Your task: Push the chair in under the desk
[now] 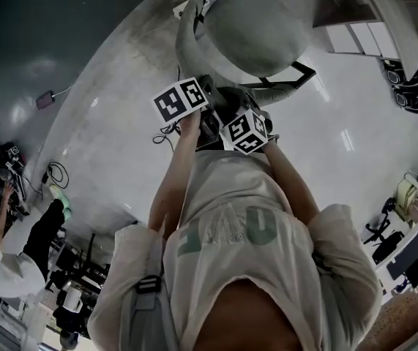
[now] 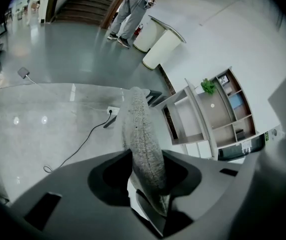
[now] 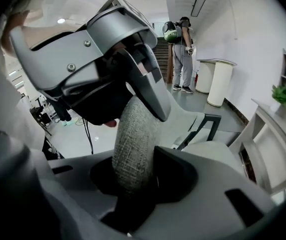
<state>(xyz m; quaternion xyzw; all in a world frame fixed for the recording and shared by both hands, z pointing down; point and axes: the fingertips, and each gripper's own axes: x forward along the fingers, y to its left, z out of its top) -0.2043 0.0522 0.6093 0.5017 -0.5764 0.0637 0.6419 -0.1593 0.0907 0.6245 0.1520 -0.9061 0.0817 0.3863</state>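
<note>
The grey chair (image 1: 256, 24) stands just ahead of me, its seat towards the white shelved desk unit (image 1: 355, 39). In the head view both hands meet at the top of its fabric backrest (image 1: 185, 46). My left gripper (image 1: 203, 93), under its marker cube, is shut on the backrest's upper edge (image 2: 141, 134), which runs up between the jaws (image 2: 145, 176). My right gripper (image 1: 256, 104) sits close beside it, and the woven backrest (image 3: 135, 144) fills the gap of its jaws (image 3: 132, 181). The left gripper (image 3: 107, 59) looms just above in the right gripper view.
A person with a backpack (image 3: 180, 54) stands by a white lectern (image 2: 163, 46) near the stairs (image 2: 87, 1). A cable (image 2: 77, 144) runs across the floor to a socket (image 2: 111, 111). The shelf unit (image 2: 203, 114) lies right of the chair. Another person (image 1: 4, 262) stands far left.
</note>
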